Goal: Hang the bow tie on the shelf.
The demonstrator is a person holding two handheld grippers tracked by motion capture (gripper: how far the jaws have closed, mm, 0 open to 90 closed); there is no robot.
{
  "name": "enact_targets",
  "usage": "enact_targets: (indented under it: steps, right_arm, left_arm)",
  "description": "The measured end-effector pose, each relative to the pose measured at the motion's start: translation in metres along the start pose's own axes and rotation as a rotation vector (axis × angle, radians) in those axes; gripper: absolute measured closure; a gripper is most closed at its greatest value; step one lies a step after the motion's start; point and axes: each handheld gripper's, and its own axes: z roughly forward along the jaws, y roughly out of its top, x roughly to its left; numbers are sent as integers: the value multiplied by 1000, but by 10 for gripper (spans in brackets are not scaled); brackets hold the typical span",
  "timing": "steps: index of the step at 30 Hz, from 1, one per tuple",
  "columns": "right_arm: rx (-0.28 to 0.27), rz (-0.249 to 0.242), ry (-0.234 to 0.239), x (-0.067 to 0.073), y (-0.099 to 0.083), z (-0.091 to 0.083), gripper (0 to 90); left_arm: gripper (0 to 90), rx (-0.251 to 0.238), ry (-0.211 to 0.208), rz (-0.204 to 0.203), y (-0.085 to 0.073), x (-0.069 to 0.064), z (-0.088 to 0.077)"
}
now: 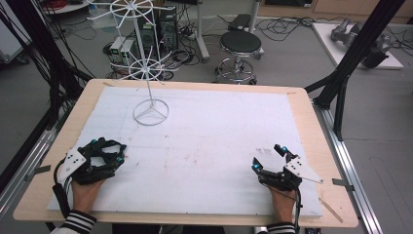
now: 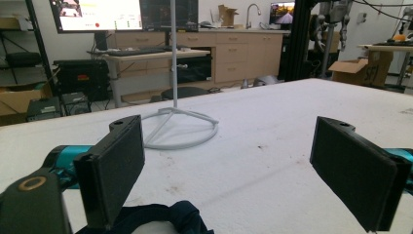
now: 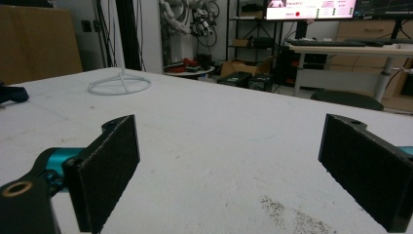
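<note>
Left gripper [image 1: 118, 152] wide | right gripper [image 1: 266, 155] wide | white rack [image 1: 151, 112] far ahead of left

Both grippers are black w/ teal joints: left gripper [image 1: 100, 158], right gripper [image 1: 271, 165]. Each carries a grey three-cornered plate and a black cable (lower corners of frame). Jaw pads flat, black, textured. Sleeves [image 1: 78, 222] striped black/white.

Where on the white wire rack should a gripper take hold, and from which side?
Probably the thin upright pole just above the ring base, approached level from the person's side. The left gripper sits nearer, open; the wheel tiers higher up would crowd the fingers.
</note>
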Motion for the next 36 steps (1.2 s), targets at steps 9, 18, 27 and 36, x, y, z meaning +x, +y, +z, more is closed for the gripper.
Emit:
enact_targets:
  steps: [9,18,27,36]
  right_arm:
    - [-5,-3,-3,0,0,0,69]
    - [-7,-4,-7,1,0,-1,69]
    - [-6,-3,-6,1,0,-1,69]
    - [-6,-5,-9,1,0,-1,69]
  left_arm:
    - [131,0,2,-3,0,-1,0]
    - [131,5,-1,-14,1,1,1]
    - [131,26,-2,18,10,2,-2]
    - [131,104,-8,60,26,6,-1]
